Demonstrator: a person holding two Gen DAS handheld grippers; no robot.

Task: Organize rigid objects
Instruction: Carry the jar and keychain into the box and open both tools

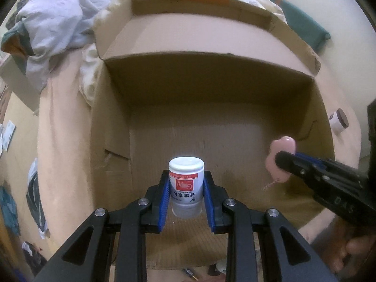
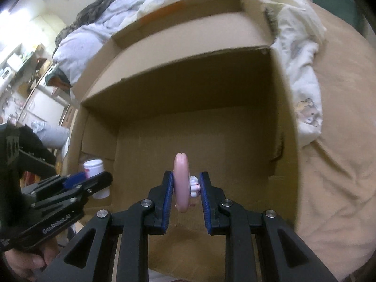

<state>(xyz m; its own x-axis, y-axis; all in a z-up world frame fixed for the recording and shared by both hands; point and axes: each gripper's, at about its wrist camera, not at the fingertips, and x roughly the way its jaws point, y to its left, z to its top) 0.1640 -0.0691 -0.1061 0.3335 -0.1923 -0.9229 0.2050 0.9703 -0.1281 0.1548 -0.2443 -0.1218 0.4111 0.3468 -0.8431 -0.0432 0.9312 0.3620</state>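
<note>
Left hand-held gripper (image 1: 186, 189): clenched on a white bottle (image 1: 186, 188); its blue pads (image 1: 165, 192) press both sides of the body. In the right wrist view it enters from 9 o'clock (image 2: 94, 178).

White bottle: upright between the pads, white cap on top, red and white label with printed characters, clear lower part. It sits over the cardboard box floor at about 6 o'clock in the left wrist view; whether it touches the floor I cannot tell.

Right hand-held gripper (image 2: 185, 188): grasping a pink flower-shaped object (image 2: 181, 183) edge-on between its blue pads (image 2: 168, 192). In the left wrist view it reaches in from 3 o'clock (image 1: 284, 162).

Pink flower-shaped object: flat and lobed, seen as a flower outline in the left wrist view (image 1: 279, 157), with a small coiled string hanging below. A white part sits between it and the right pad in the right wrist view.

Cardboard box (image 1: 211, 98): large, open, flaps up at 12 o'clock, plain brown floor. Both held things are inside its opening, well apart.

Small jar (image 1: 338, 121): white with a dark lid, lying outside the box wall at 3 o'clock.

Bed (image 2: 340, 141): tan sheet under the box.

Bedding (image 1: 54, 16): pale crumpled cloth piled at 11 o'clock, behind the box.
</note>
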